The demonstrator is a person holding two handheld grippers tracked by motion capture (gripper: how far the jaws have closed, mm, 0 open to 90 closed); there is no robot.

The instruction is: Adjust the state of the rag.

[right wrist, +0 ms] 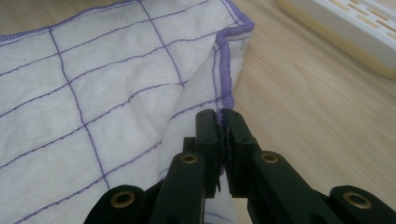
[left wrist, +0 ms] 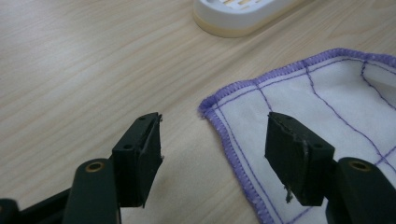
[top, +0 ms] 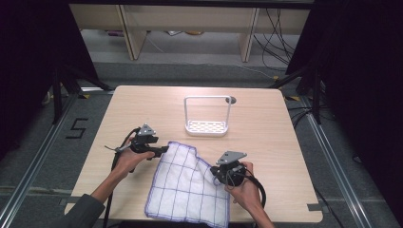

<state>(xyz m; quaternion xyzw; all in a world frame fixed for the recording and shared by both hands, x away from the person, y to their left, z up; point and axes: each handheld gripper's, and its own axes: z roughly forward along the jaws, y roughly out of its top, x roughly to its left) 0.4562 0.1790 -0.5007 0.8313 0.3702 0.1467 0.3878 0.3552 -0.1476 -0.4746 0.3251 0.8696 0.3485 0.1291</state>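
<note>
From above, the white cloth (top: 186, 183) with purple grid lines lies flat on the table (top: 266, 118), toward the near edge, between the two hands. The left gripper (top: 160, 151) sits at the cloth's far-left corner, the right gripper (top: 219, 172) at its right edge, and the white rack (top: 207, 124) stands well apart beyond them. If the two hands lift unevenly from here, I'd expect the cloth to swing and drag across the wood.

In the left gripper view, the jaws stand apart, with the purple-stitched corner (left wrist: 208, 106) lying just ahead of them and nothing pinched. One pad hovers over cloth, the other over bare wood — closing now might catch only the hem, or push the corner away and miss.

In the right gripper view, the jaws are clenched on a raised fold of the cloth's edge (right wrist: 223, 70). The bite looks narrow — close to the hem — so a firm pull could slide the fabric out, I think, or bunch it toward the rack.
</note>
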